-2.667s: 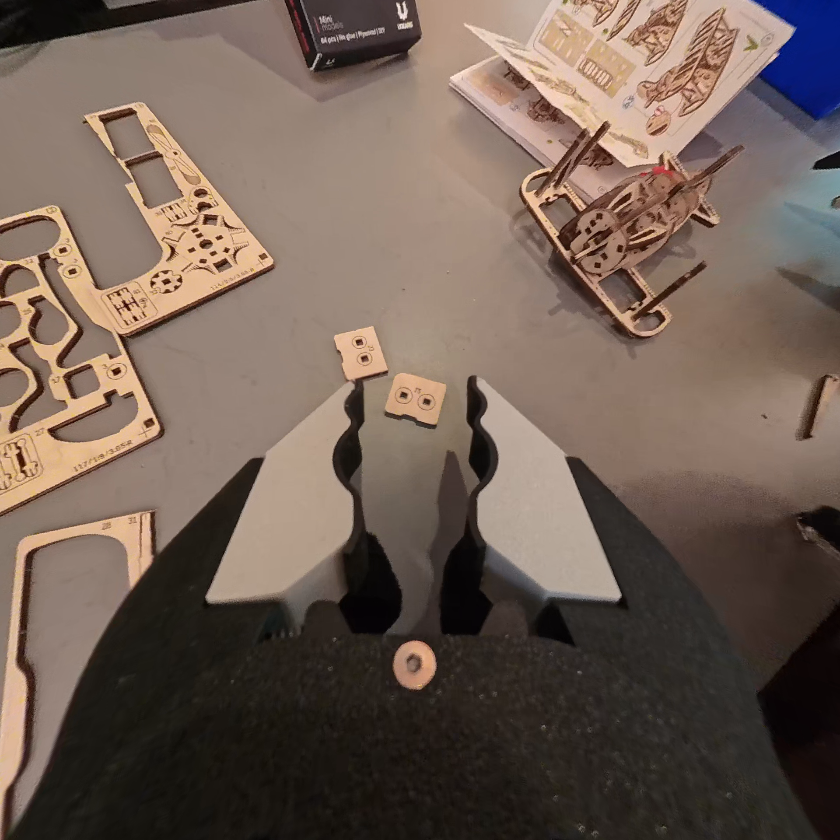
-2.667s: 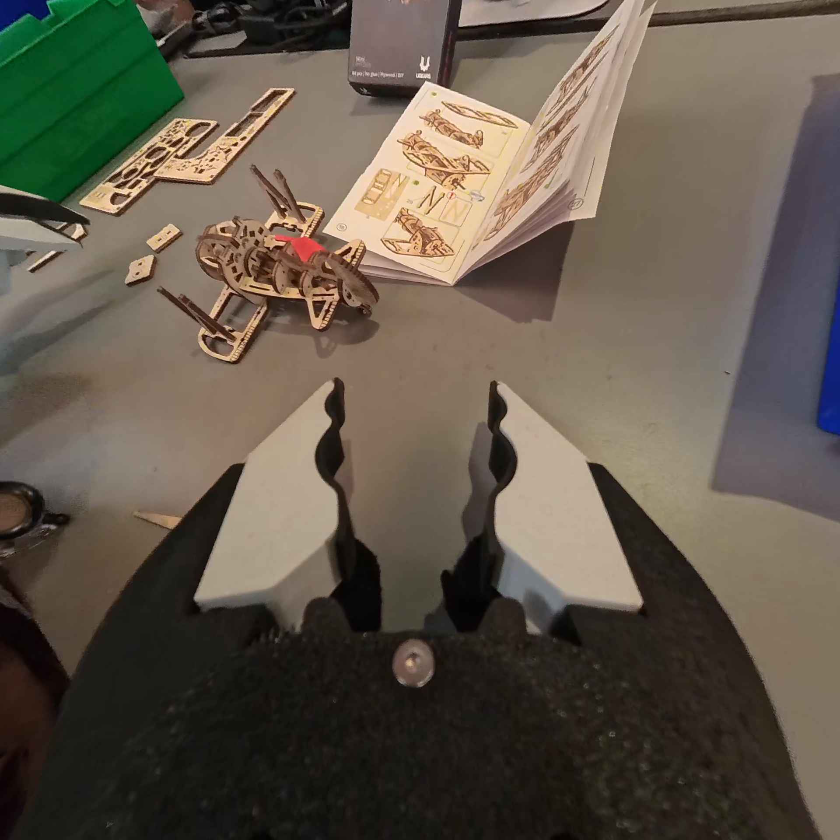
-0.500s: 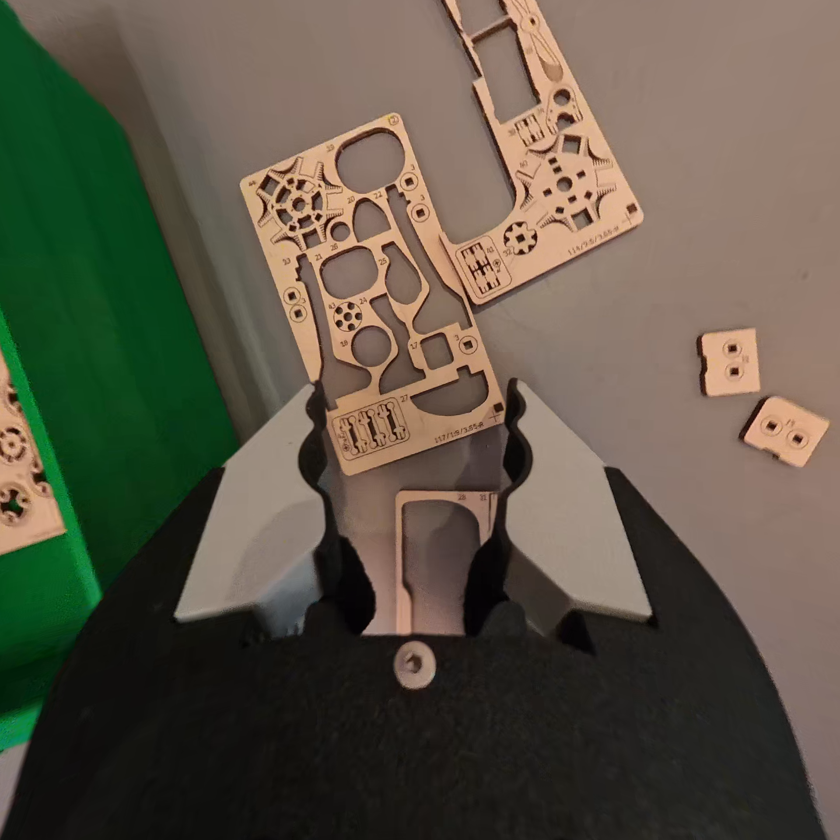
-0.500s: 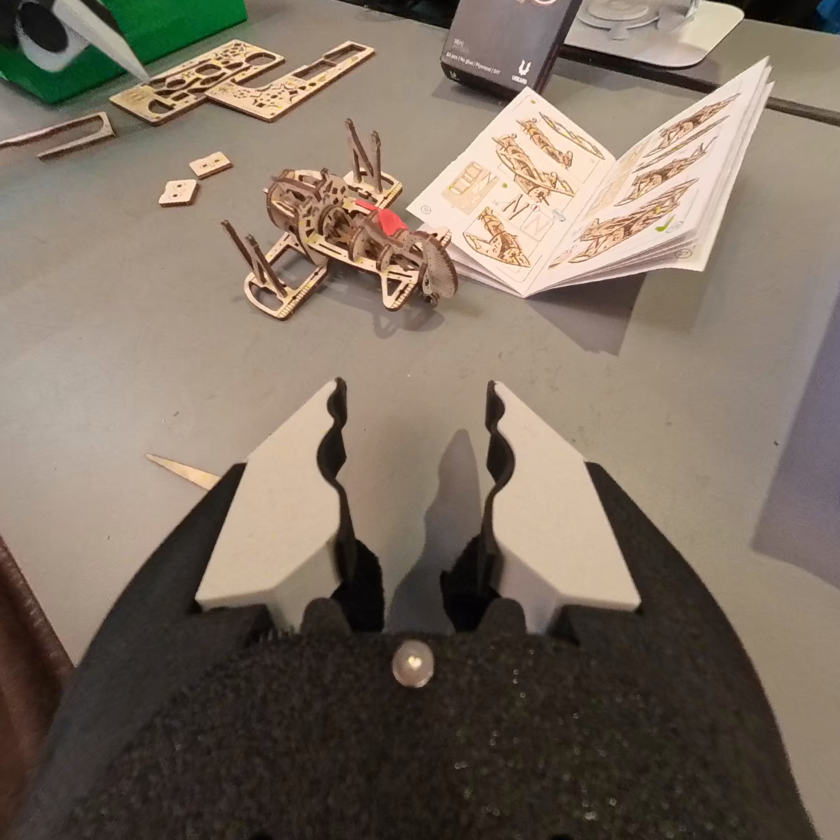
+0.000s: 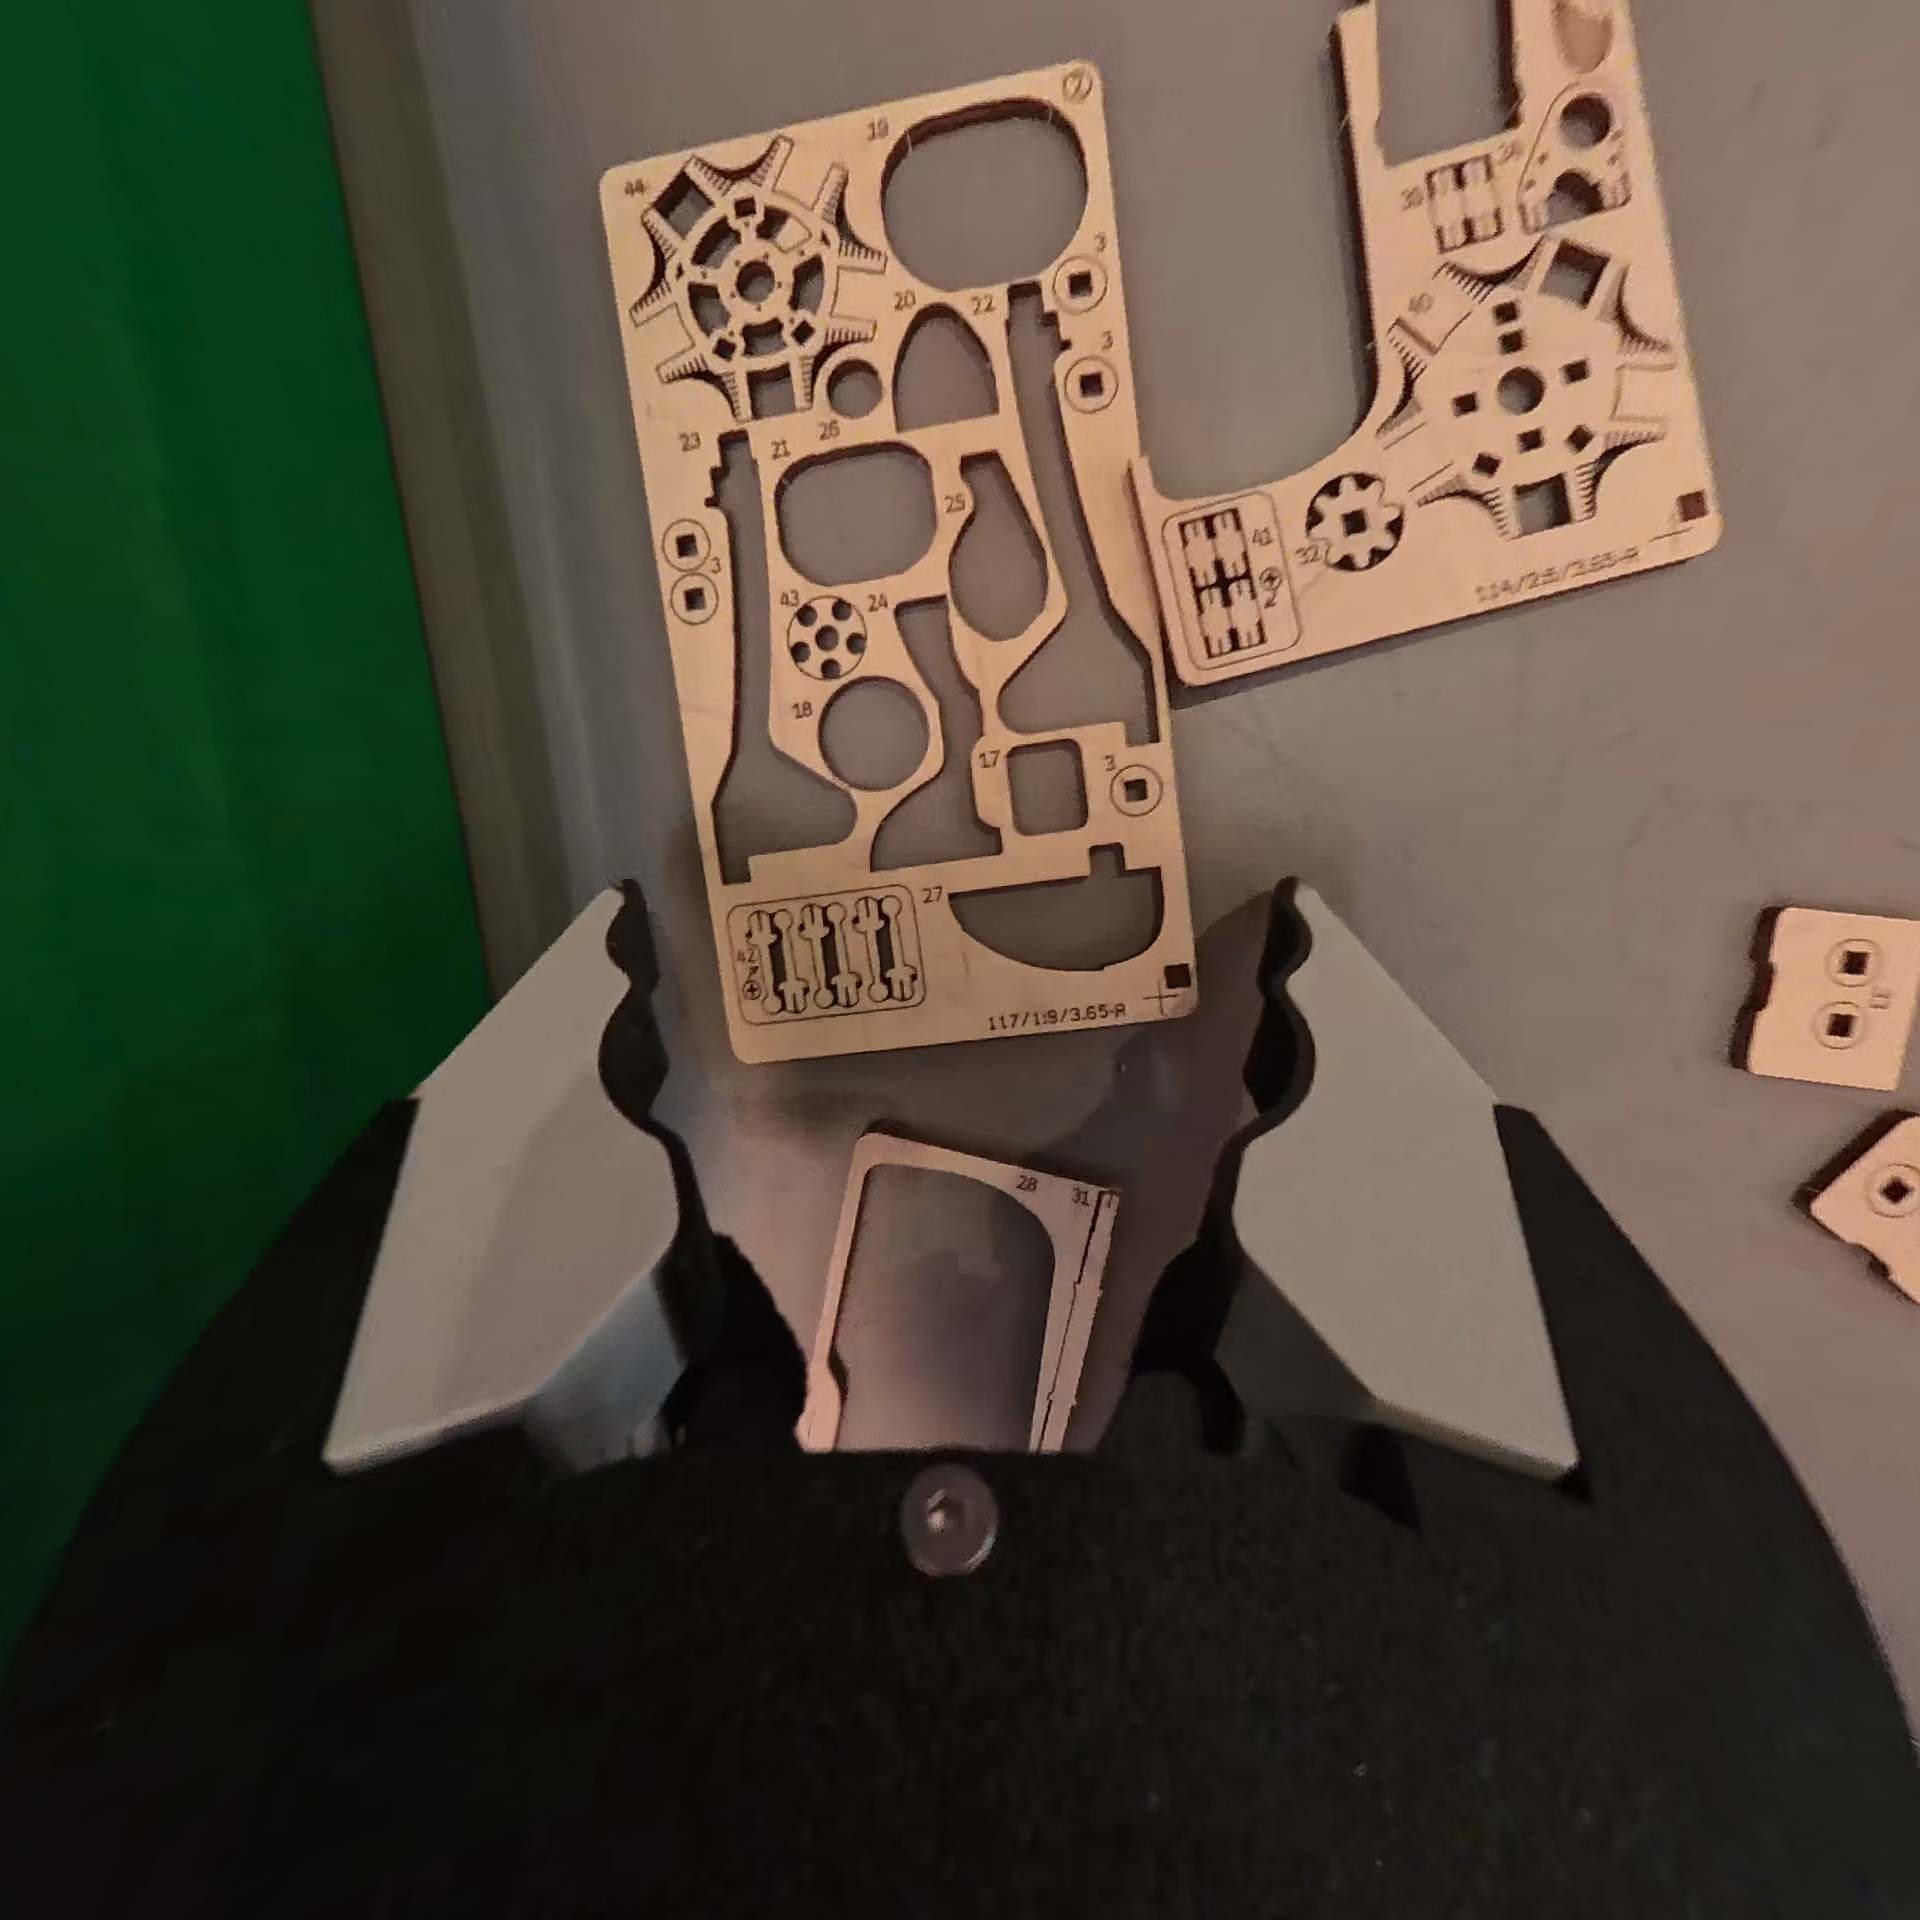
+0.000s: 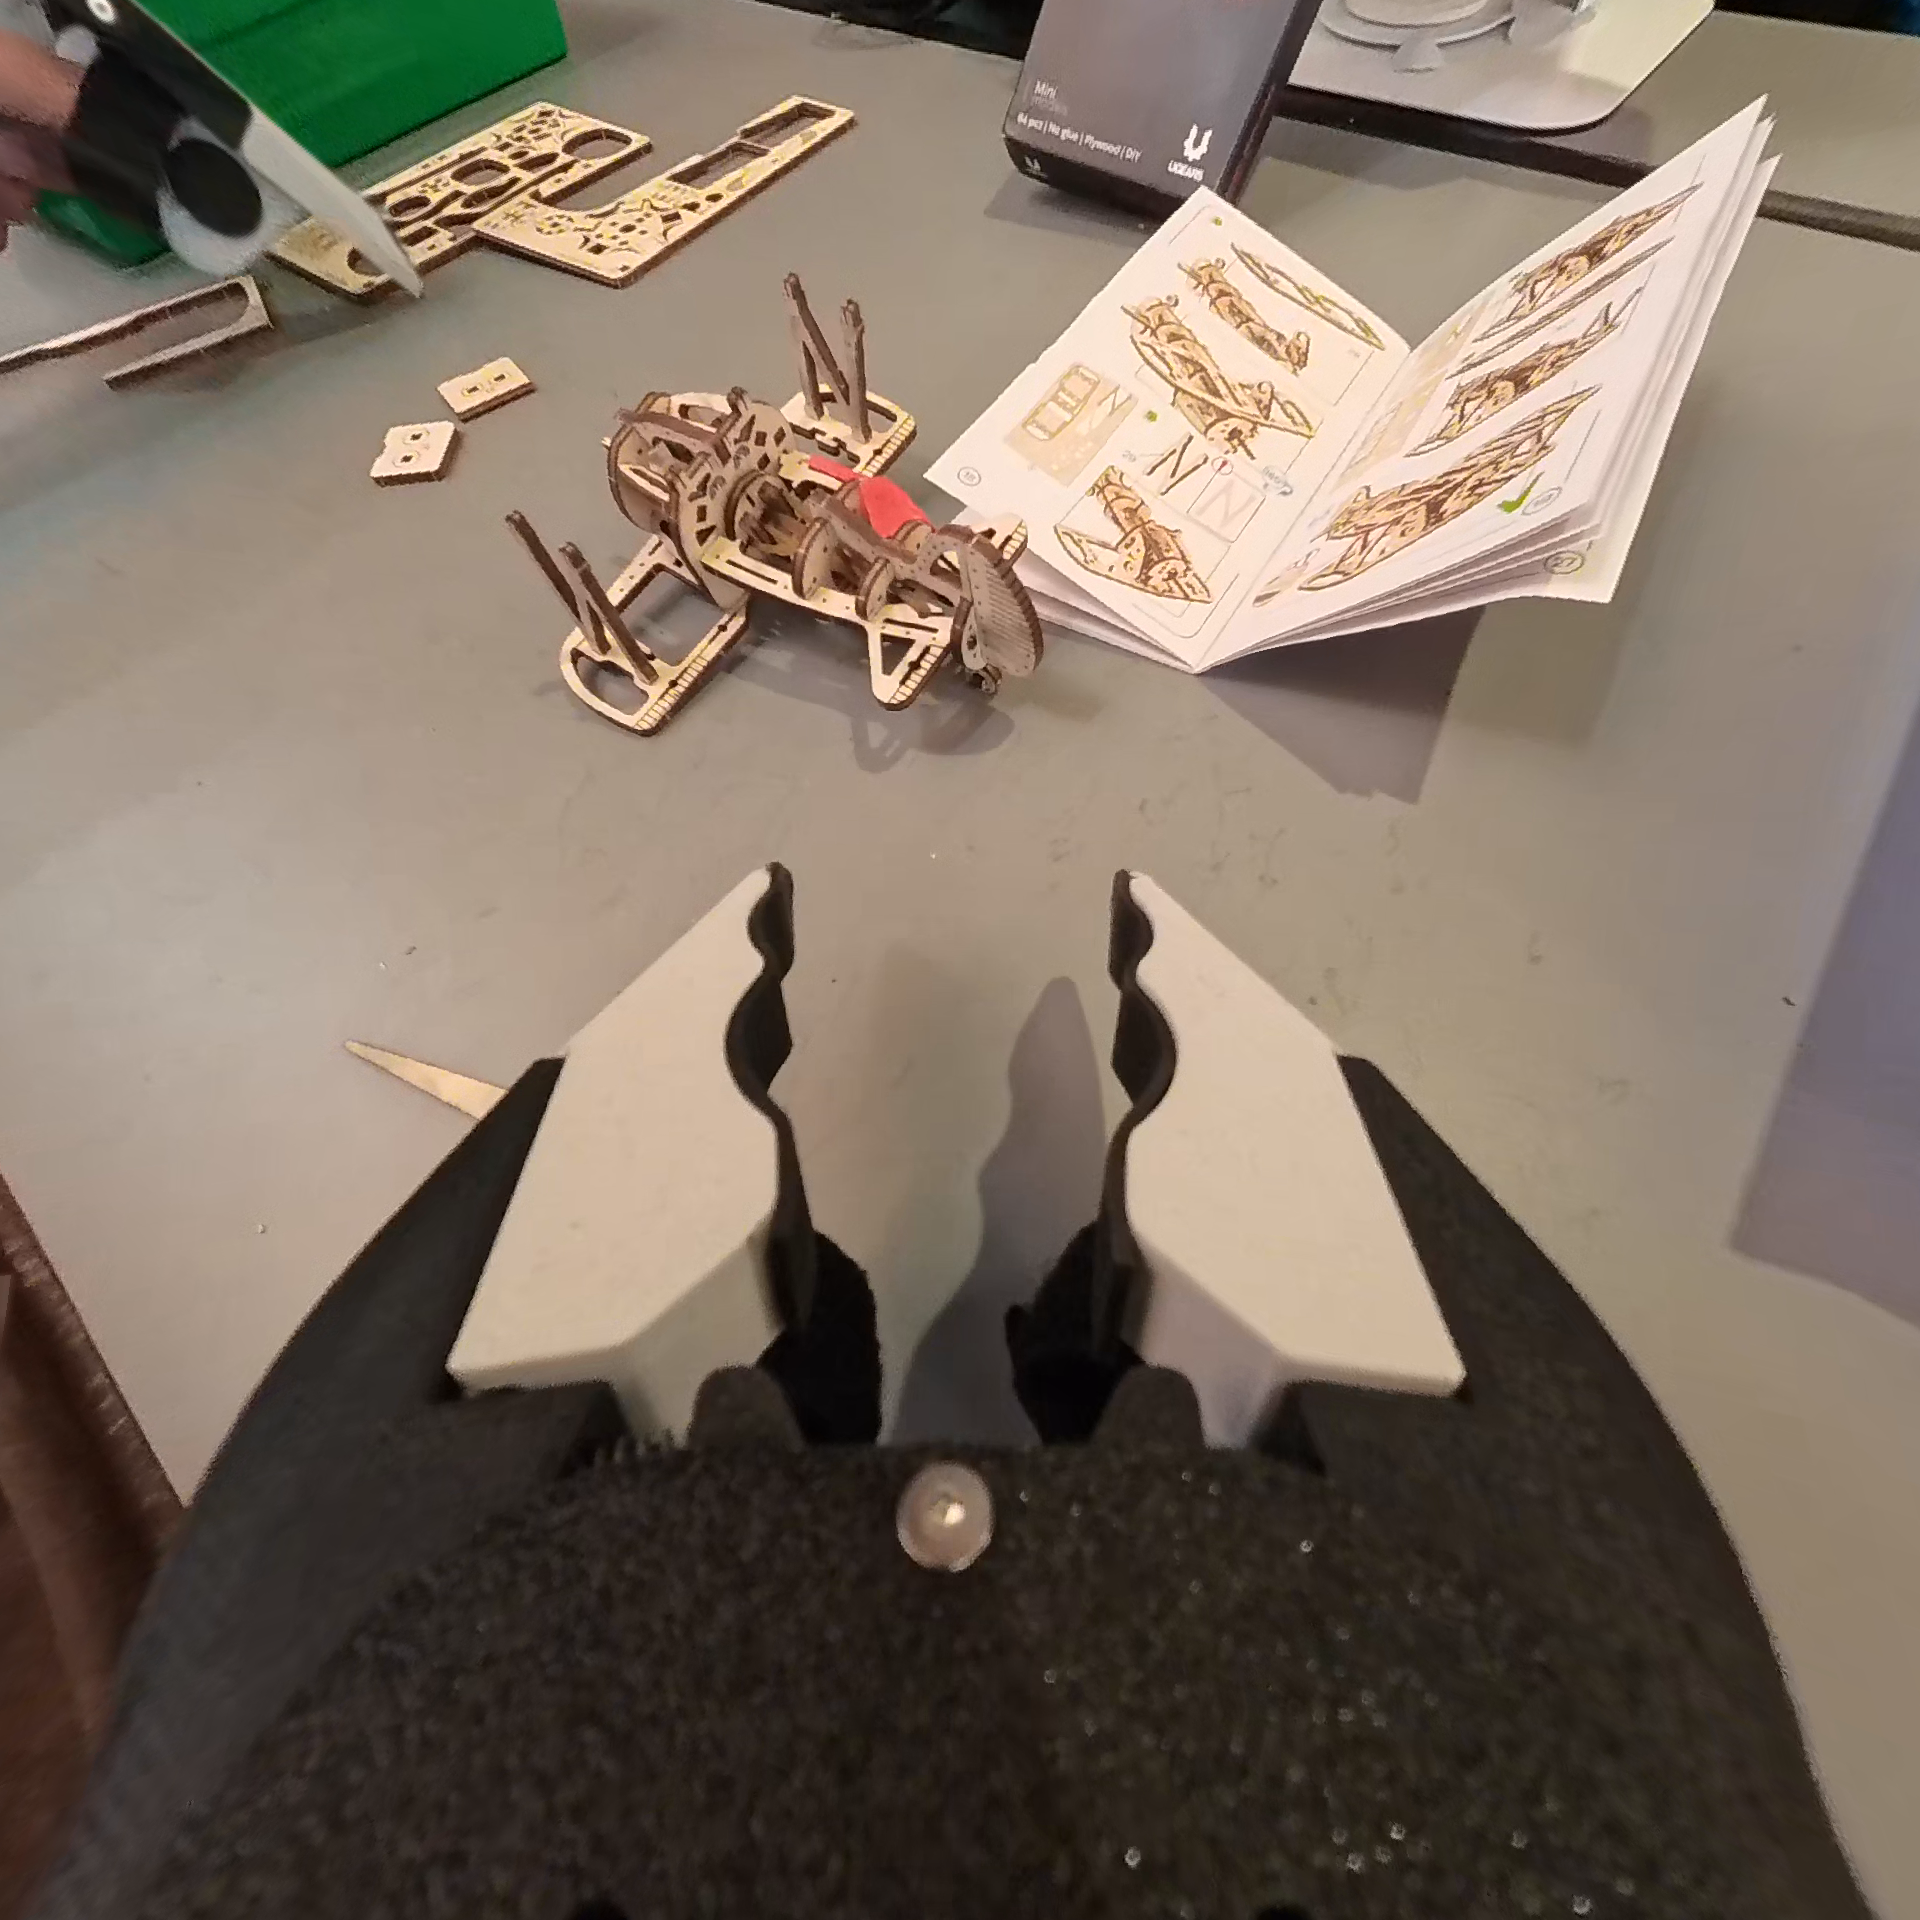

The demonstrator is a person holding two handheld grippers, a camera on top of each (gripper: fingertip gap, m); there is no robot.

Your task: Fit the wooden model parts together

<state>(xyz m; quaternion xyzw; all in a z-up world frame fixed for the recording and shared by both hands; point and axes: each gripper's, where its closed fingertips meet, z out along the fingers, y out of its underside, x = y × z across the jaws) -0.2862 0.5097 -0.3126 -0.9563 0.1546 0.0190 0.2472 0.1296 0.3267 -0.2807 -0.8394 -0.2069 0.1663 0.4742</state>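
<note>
A plywood parts sheet (image 5: pixel 904 582) with several cut-outs lies flat on the grey table, just ahead of my left gripper (image 5: pixel 956 904). The gripper is open wide and empty, its fingertips either side of the sheet's near edge. A second sheet (image 5: pixel 1455 416) lies to the right. A thin leftover frame (image 5: pixel 966 1299) lies under the jaws. Two small square pieces (image 5: pixel 1839 997) lie at the right. The partly built wooden plane (image 6: pixel 790 520) stands well ahead of my right gripper (image 6: pixel 951 883), which is open and empty above bare table.
A green bin (image 5: pixel 208 623) stands close on the left of the sheets. An open instruction booklet (image 6: pixel 1351 436) and a black box (image 6: pixel 1143 94) lie behind the plane. A wooden sliver (image 6: pixel 426 1081) lies by the right gripper. The left gripper (image 6: pixel 208 177) shows far left. Measured from the fingertips, the partly built wooden plane (image 6: pixel 790 520) is 11 centimetres or so from the right gripper and 30 centimetres from the left.
My left gripper has swung left from the two square pieces to the parts sheet, come closer to it and opened wider. My right gripper has edged toward the plane, jaws unchanged.
</note>
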